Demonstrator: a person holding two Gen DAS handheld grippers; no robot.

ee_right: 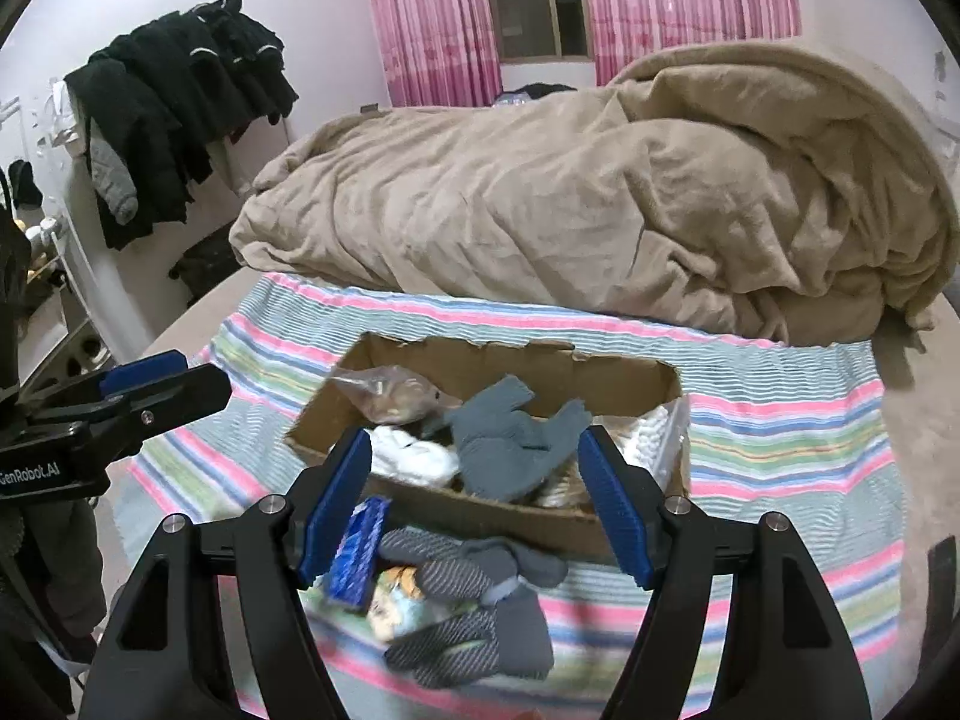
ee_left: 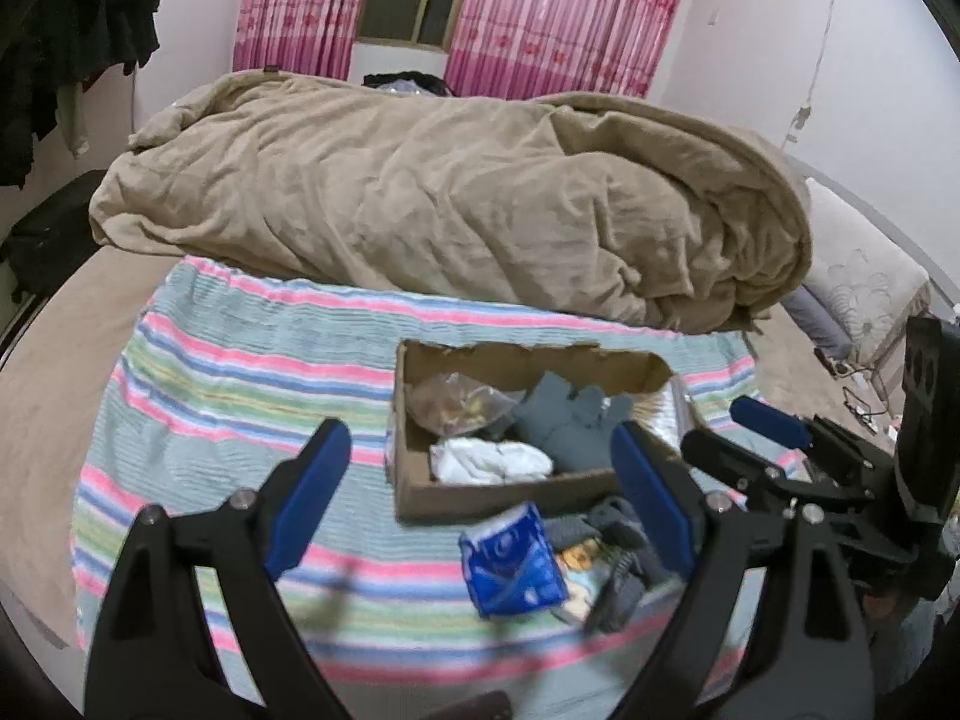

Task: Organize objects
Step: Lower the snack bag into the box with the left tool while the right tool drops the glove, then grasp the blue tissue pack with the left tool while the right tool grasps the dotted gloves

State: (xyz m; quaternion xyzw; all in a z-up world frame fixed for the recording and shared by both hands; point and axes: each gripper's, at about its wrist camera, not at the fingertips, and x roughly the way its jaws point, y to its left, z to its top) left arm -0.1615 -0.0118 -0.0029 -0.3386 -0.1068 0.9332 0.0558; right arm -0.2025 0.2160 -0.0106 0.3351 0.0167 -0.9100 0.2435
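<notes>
Striped towel [ee_right: 780, 420], beige duvet [ee_right: 600, 198] behind cardboard box [ee_right: 480, 516], possibly socks [ee_right: 474, 588] in front

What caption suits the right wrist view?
Open right gripper above grey socks beside a cardboard box on a striped blanket.

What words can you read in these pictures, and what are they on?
"GenRobot.AI": white letters on the black body of the left gripper, seen in the right wrist view.
The blue packet on the striped towel has white print, too blurred to read.
</notes>
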